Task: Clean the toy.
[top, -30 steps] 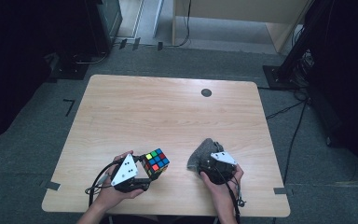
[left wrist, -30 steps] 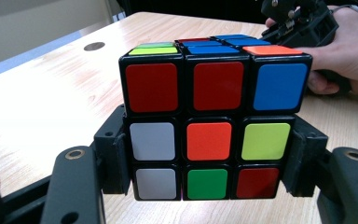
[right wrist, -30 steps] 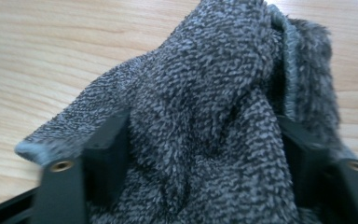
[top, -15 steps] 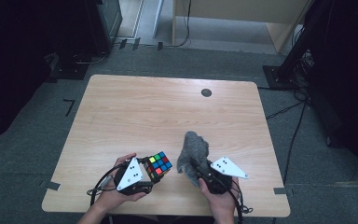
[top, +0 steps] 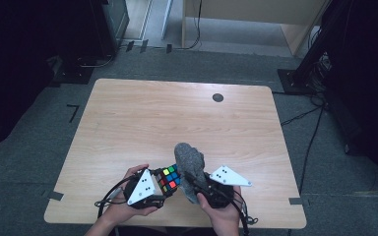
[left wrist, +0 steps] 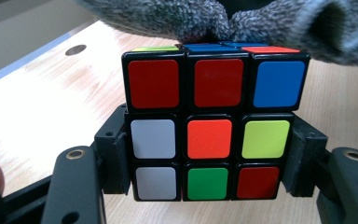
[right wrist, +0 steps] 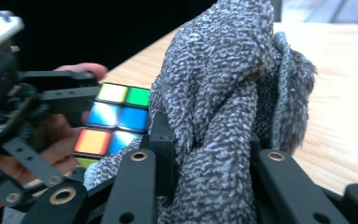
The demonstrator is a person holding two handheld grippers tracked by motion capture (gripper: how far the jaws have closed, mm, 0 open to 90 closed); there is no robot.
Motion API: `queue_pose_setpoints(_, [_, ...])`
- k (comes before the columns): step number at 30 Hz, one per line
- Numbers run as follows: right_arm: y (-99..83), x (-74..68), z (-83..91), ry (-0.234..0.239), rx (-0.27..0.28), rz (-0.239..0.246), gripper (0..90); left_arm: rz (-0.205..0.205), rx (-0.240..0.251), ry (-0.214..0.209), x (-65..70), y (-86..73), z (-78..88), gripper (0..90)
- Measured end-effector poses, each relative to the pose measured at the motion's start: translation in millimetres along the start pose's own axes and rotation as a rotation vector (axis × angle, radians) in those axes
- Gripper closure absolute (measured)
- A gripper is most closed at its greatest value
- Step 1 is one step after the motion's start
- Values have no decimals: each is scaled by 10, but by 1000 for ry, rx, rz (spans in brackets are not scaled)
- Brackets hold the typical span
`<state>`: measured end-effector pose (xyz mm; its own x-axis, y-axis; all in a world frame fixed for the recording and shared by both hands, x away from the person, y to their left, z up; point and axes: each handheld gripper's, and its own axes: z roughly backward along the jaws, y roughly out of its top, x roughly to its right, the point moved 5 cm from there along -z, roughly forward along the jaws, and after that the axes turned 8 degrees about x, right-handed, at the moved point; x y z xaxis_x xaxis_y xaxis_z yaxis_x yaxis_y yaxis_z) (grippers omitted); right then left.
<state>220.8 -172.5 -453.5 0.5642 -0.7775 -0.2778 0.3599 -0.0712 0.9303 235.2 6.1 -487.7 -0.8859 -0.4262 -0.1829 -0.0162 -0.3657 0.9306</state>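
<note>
While the left gripper (top: pixel 163 189) clamps the cube (top: pixel 169 178), right gripper (top: pixel 195 184) fingers pinch the cloth (top: pixel 189 162), seemingly atop it.

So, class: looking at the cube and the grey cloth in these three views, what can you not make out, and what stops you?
- Cube: most of its top face, left gripper view, covered by the grey cloth.
- Cube's right part, right gripper view, hidden behind the cloth; its stickers are blurred by glare.
- Right gripper: its pads, buried in cloth folds.
- Left gripper: lower jaws cut off by the bottom edge.
- Cube colours, high view: too small to read surely.
</note>
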Motion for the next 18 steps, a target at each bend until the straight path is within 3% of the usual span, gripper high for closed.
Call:
queue_pose_setpoints(1, [5,-18,8,6,7,7,703,-6,-7,5,3,-8,-7,338])
queue_pose_setpoints(3, [37,-151,22,76,34,18,702,-17,-20,9,16,-15,-20,338])
queue_pose_setpoints(6, [41,-362,-14,139,18,63,699,-18,-3,2,37,19,-8,338])
queue_pose_setpoints(9, [20,-316,-32,136,22,47,697,-15,5,1,22,32,22,338])
queue_pose_setpoints(12, [2,-87,-7,21,19,42,699,0,16,0,-11,35,43,338])
queue_pose_setpoints(14, [7,-19,29,-38,14,36,700,15,24,-4,-25,42,46,338])
queue_pose_setpoints(16, [50,-87,65,10,45,12,699,-4,4,6,-17,29,28,338])
queue_pose_setpoints(18, [89,-235,75,87,68,25,697,-14,-11,6,9,15,2,338])
